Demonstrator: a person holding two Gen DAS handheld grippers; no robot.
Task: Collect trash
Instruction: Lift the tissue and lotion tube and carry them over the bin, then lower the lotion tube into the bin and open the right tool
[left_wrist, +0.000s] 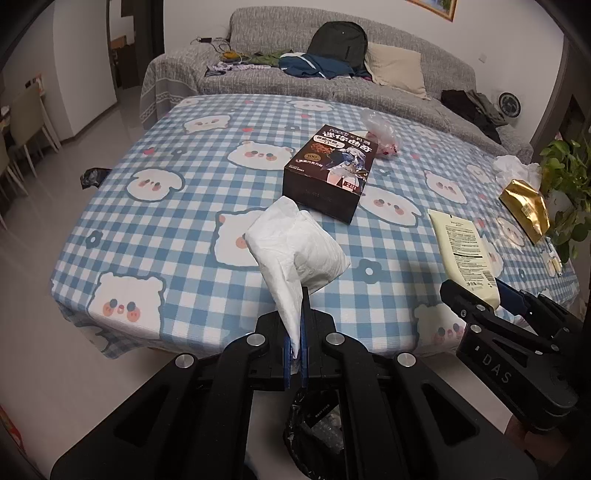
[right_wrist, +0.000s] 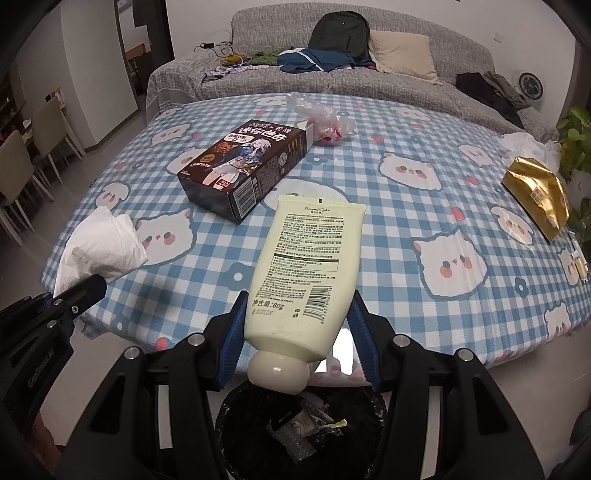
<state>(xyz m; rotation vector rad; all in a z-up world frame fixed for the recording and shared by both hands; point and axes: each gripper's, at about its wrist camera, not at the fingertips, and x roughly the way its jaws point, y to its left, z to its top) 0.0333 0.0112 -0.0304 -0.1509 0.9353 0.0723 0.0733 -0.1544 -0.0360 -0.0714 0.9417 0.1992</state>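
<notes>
Holding a tissue (left_wrist: 295, 247) pinched in our left gripper (left_wrist: 295, 354) and a tube (right_wrist: 299, 273) between the right gripper's (right_wrist: 295, 332) jaws, we hang over the bin (right_wrist: 229, 417) at bottom centre; the light tissue could drift past its rim.

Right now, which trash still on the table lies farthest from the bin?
The clear plastic bag, at the far edge by the sofa, beyond the dark snack box; the gold pouch lies off right.
</notes>
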